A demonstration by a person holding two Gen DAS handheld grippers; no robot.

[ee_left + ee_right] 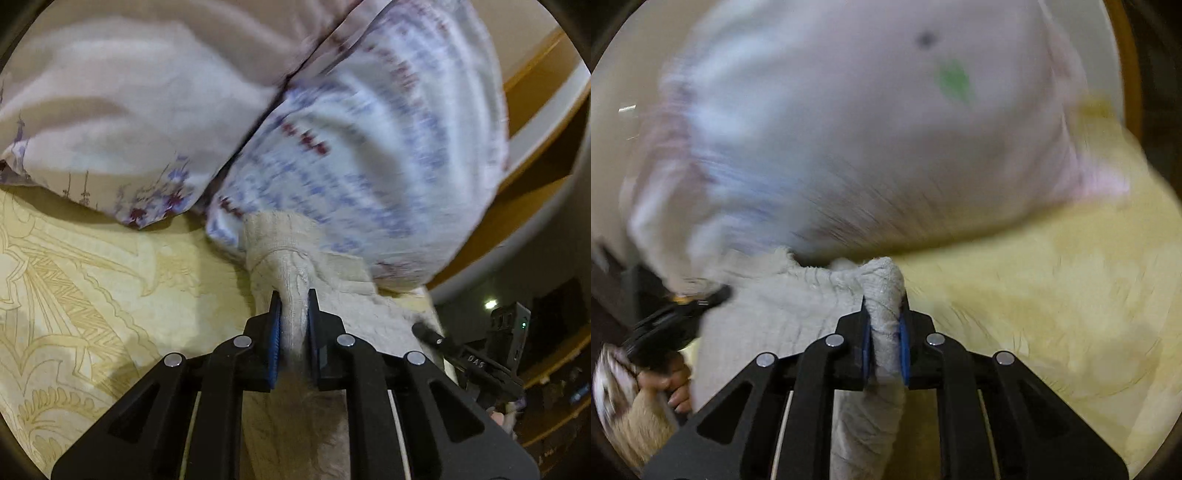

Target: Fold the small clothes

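Note:
A small beige knitted garment (291, 254) hangs between my two grippers above a yellow patterned bedsheet (74, 295). My left gripper (294, 301) is shut on a bunched edge of it. My right gripper (884, 304) is shut on another bunched edge of the same garment (798, 295). The other gripper shows at the right edge of the left wrist view (476, 358) and at the left edge of the right wrist view (665, 325), held by a hand. The right wrist view is motion-blurred.
Two pillows lie just beyond the garment: a pale one with flower print (122, 122) and a white one with blue and red pattern (369, 147), which also shows in the right wrist view (868, 140). A wooden headboard (535, 66) stands behind. The yellow sheet (1052, 295) spreads to the right.

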